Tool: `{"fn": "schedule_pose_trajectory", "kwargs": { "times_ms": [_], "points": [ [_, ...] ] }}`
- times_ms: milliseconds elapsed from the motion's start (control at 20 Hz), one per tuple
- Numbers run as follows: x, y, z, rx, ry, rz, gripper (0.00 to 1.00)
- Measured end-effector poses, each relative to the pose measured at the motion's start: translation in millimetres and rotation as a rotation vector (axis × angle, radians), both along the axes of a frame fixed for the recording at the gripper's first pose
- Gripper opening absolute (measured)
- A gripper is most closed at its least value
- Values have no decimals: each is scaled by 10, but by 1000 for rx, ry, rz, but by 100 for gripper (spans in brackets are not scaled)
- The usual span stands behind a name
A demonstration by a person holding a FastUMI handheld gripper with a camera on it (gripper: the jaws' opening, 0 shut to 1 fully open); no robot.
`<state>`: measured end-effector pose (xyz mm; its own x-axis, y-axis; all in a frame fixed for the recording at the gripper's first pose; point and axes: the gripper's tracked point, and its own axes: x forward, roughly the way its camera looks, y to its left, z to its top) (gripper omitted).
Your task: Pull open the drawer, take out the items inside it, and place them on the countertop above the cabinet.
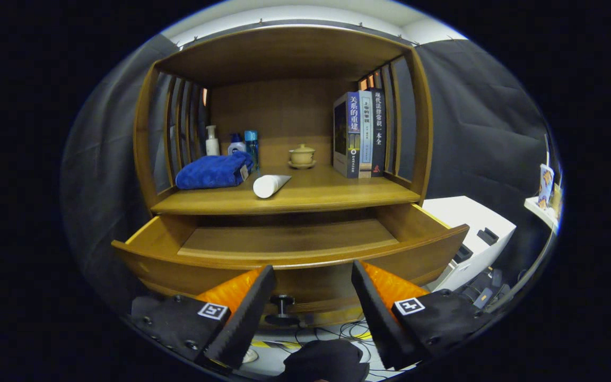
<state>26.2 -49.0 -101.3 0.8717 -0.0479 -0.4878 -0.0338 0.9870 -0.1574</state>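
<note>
The wooden drawer point(289, 241) of the cabinet stands pulled out just beyond my fingers, and its bare floor shows. Its dark knob point(282, 306) sits on the front panel, low between my fingers. My gripper point(313, 276) is open, with nothing between its fingers, held in front of the drawer front. On the countertop point(326, 193) above the drawer lie a folded blue towel point(214, 171) at the left and a white tube point(269, 184) on its side next to it.
At the back of the shelf stand a pump bottle point(211, 141), two small bottles point(245, 146), a lidded ceramic cup point(302, 156) and upright books point(361, 133). A white box point(470, 233) and dark gear sit at the right. Cables lie on the floor under the drawer.
</note>
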Motion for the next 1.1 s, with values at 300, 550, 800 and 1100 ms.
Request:
{"fn": "schedule_pose_trajectory", "kwargs": {
  "times_ms": [300,550,800,1100],
  "points": [
    [411,41,-75,14,13,10,98],
    [774,79,-133,10,10,9,98],
    [1048,167,-178,2,3,12,98],
    [1107,180,25,49,-18,-20,98]
  ]
}}
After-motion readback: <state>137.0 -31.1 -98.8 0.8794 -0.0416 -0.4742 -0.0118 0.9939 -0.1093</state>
